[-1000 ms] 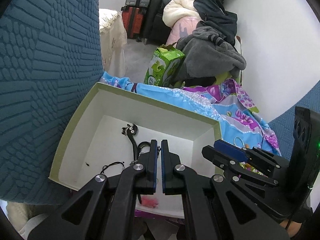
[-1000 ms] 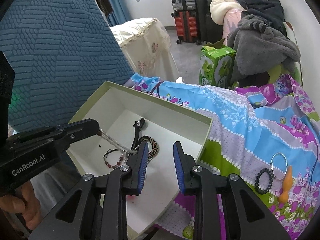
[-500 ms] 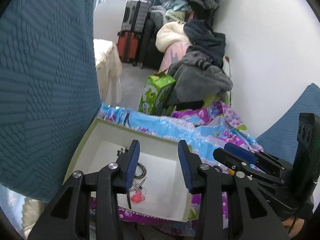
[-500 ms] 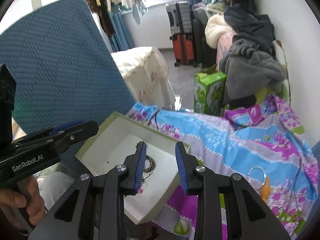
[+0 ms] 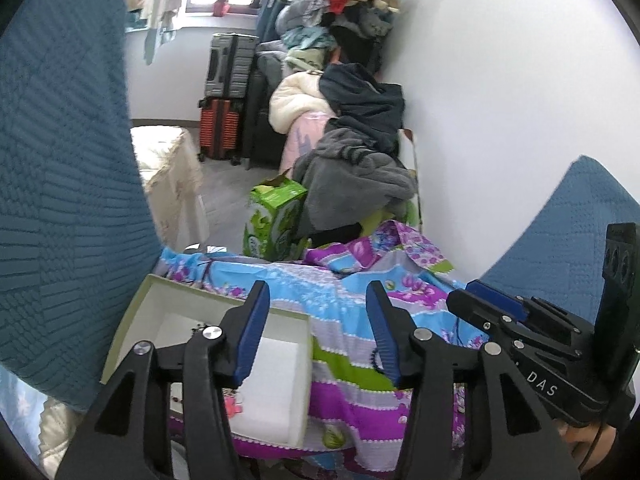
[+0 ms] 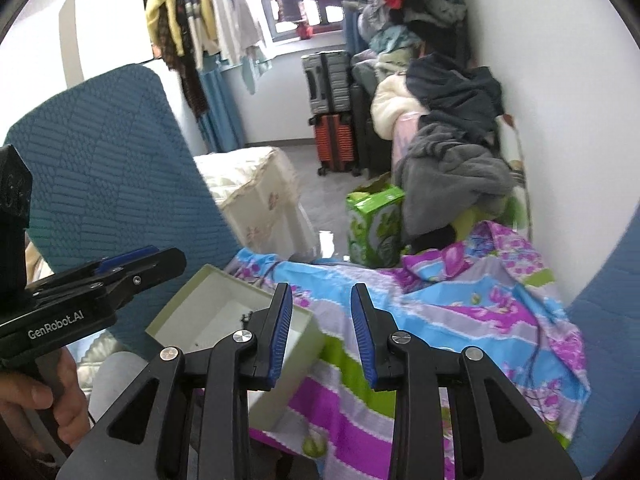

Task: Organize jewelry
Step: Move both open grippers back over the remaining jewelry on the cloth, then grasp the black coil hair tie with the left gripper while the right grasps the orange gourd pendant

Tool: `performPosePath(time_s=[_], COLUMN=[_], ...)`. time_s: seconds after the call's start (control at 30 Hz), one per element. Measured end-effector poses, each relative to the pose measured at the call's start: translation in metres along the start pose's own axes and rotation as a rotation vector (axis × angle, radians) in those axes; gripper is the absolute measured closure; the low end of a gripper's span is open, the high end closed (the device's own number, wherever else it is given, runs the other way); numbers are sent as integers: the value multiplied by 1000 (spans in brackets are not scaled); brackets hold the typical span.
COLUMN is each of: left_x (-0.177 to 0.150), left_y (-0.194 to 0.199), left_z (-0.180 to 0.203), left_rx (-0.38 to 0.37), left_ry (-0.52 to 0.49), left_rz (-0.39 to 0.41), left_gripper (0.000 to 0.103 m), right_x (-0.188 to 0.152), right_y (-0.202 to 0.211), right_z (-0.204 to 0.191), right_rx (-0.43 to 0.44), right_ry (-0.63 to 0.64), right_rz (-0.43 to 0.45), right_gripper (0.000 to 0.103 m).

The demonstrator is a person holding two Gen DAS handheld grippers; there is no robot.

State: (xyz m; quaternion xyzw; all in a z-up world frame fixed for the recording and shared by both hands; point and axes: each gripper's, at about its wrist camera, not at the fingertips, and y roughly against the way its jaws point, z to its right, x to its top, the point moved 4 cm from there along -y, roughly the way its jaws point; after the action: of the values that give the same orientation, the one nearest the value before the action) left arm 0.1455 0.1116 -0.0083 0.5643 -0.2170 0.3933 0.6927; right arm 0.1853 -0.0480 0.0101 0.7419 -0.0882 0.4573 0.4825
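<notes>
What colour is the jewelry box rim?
Pale green rim on the box, white inside; clearest in the right wrist view.

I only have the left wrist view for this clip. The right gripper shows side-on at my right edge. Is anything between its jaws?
Observer: No. In the right wrist view the right gripper has its jaws apart, with only the floral cloth behind the gap.
Operator: Can you see the hand that carries my camera?
Observer: Yes. The left hand is wrapped round the handle of the left gripper, whose jaws are opening with nothing between them.
</notes>
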Motion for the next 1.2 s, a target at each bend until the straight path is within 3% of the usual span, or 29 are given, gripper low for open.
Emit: performPosePath(time_s=[0.67,1.2], left_x=[-44,-108], left_y=[-45,-105], left_z=[87,103], left_rx=[-96,-139], left_ry=[-97,-147], left_rz=[-70,-187], left_gripper=[49,49], right_x=[-57,-132], right_y=[38,30], right_z=[94,151], right_rx=[-132,-227], right_ry=[-103,-209], right_rz=[11,-61], right_gripper=[74,74])
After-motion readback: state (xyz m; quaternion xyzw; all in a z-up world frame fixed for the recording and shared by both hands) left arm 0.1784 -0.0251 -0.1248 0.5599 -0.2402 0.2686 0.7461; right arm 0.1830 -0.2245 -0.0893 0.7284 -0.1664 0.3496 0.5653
